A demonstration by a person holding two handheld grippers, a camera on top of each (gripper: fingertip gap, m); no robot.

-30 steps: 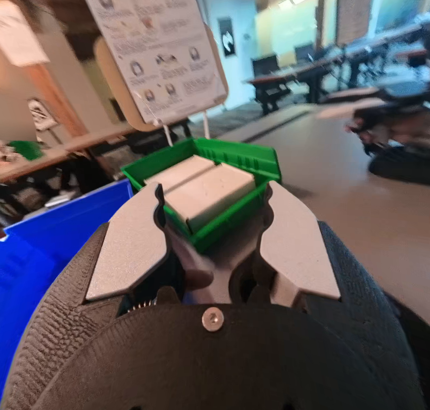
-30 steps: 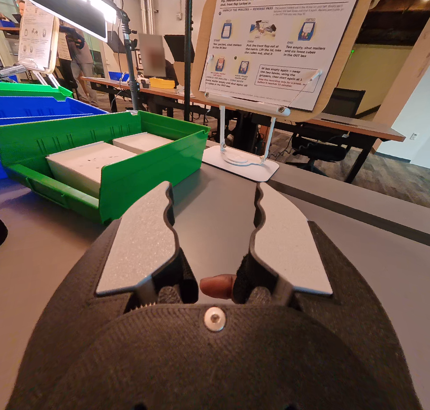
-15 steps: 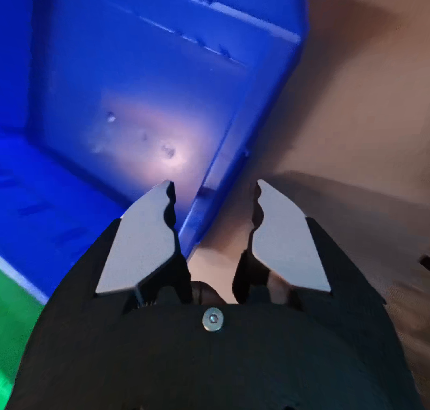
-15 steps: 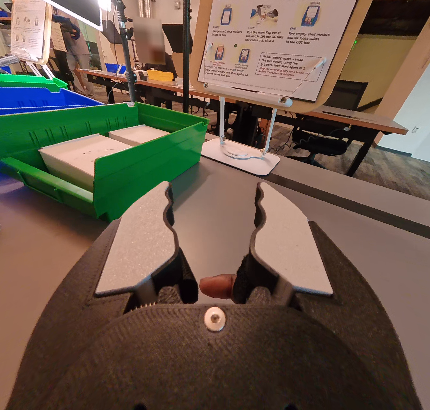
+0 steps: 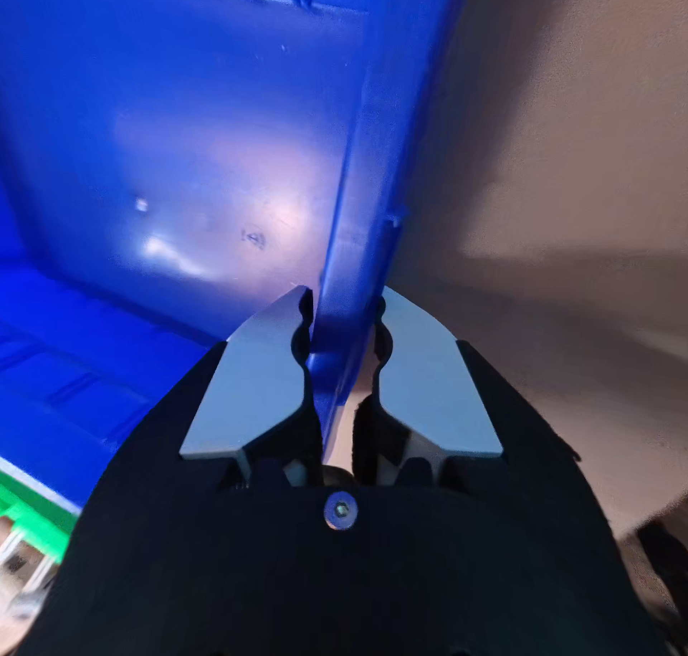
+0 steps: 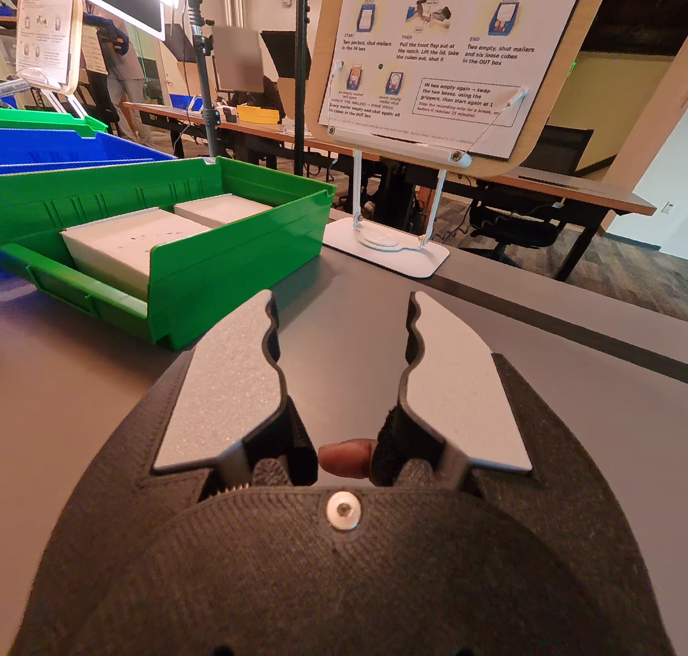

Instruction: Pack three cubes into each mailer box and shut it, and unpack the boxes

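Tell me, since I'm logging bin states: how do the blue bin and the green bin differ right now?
The blue bin shows a bare floor; the green bin holds two white mailer boxes. The left gripper straddles the blue bin's wall; the open right gripper hovers apart from the green bin. Both are open-topped plastic bins.

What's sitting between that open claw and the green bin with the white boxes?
Nothing: in the right wrist view only bare grey table separates the open right claw from the green bin.

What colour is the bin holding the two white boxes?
Green: the green bin holds both white mailer boxes, clearest in the right wrist view.
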